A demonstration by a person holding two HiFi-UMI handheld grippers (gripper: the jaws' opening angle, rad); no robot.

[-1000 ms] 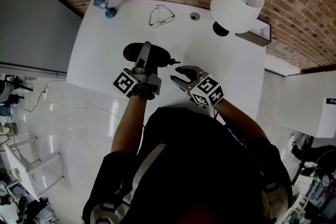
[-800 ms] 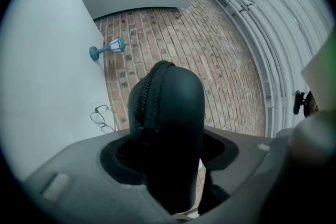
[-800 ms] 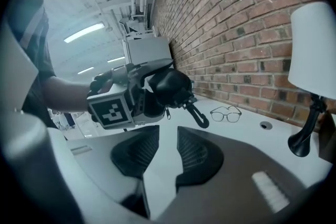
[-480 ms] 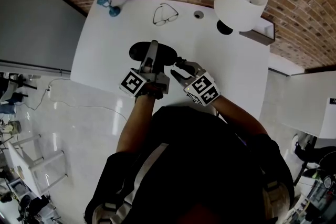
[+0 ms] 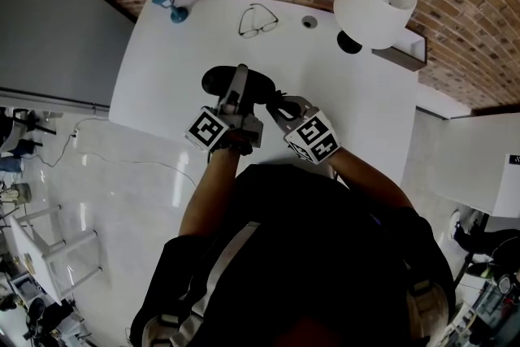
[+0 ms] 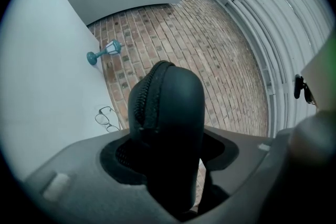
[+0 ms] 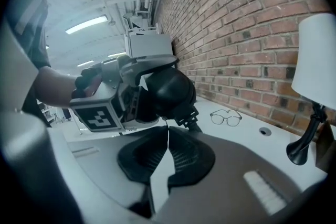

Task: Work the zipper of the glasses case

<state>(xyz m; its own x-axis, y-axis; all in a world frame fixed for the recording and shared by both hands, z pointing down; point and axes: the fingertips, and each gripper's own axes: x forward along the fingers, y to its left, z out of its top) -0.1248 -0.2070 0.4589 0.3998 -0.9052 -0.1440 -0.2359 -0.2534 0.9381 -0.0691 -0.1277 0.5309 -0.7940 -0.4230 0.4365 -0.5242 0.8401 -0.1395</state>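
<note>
My right gripper (image 5: pixel 275 100) had moved in to the right end of the glasses case (image 5: pixel 216 80). Its jaws had just been closing and met at the zipper; I couldn't tell whether they caught the pull. My left gripper (image 5: pixel 239 85) clamped the case above the white table (image 5: pixel 162 69), with the glasses (image 5: pixel 257 19) lying farther off.
</note>
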